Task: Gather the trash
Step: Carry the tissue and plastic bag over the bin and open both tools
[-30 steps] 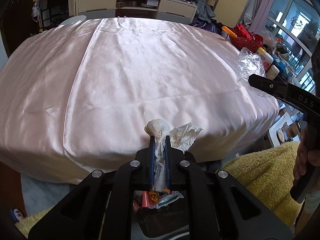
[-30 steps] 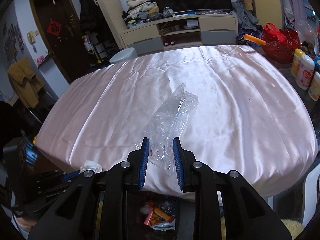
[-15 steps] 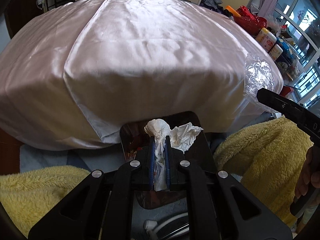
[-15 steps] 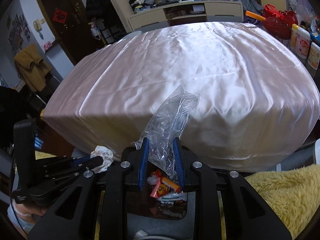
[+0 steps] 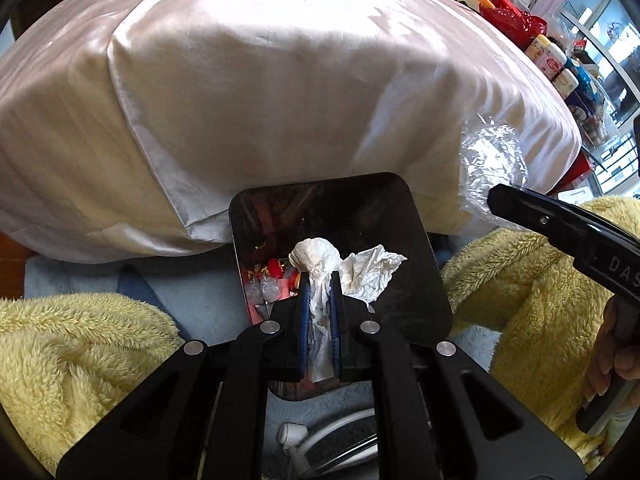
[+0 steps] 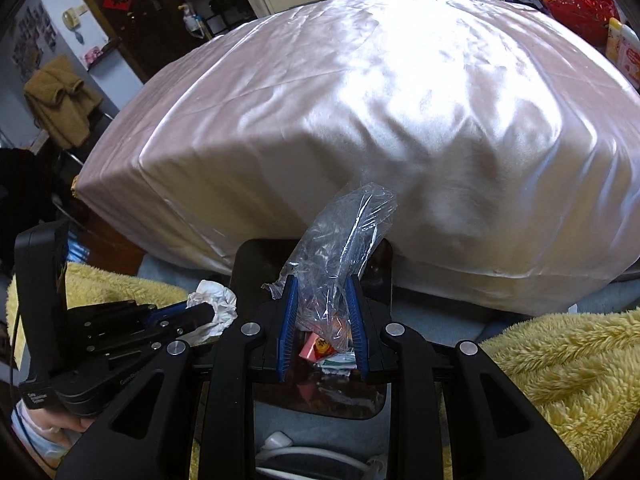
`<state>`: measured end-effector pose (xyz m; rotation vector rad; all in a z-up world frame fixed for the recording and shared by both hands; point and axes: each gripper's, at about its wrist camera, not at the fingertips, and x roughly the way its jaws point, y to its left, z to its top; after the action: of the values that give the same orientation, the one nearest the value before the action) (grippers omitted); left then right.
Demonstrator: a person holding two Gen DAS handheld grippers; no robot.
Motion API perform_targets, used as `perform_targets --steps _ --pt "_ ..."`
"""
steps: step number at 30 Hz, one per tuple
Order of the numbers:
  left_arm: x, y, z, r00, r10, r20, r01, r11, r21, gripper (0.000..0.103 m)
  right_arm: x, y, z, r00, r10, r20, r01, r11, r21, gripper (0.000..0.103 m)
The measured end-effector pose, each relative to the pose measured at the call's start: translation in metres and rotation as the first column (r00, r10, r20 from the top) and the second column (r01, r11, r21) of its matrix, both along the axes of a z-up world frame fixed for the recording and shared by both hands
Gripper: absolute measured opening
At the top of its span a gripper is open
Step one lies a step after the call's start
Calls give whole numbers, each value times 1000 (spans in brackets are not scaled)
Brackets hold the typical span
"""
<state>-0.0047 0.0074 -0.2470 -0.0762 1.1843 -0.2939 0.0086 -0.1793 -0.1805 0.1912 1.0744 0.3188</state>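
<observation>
My left gripper is shut on a crumpled white tissue and holds it over the open dark trash bin, which has wrappers inside. My right gripper is shut on a clear plastic bag and holds it over the same bin. The left gripper with the tissue shows at the lower left of the right wrist view. The plastic bag and right gripper show at the right of the left wrist view.
A bed with a pink satin cover rises just behind the bin. Yellow fleece lies on both sides of the bin. Bottles and a red bag stand at the far right. A white cable lies below.
Both grippers have come down from over the bed to just above the bin, still holding the tissue and the plastic bag.
</observation>
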Motion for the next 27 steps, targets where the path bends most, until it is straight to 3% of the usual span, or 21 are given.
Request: perform_targets --steps 20,27 --pt "4 -12 -25 998 -43 -55 44 999 20 13 15 11 -41 988 44 -145 -42 999 18 33" --pt "4 -11 -24 998 -38 -55 39 999 16 34 16 13 -44 987 34 -155 -31 999 22 48"
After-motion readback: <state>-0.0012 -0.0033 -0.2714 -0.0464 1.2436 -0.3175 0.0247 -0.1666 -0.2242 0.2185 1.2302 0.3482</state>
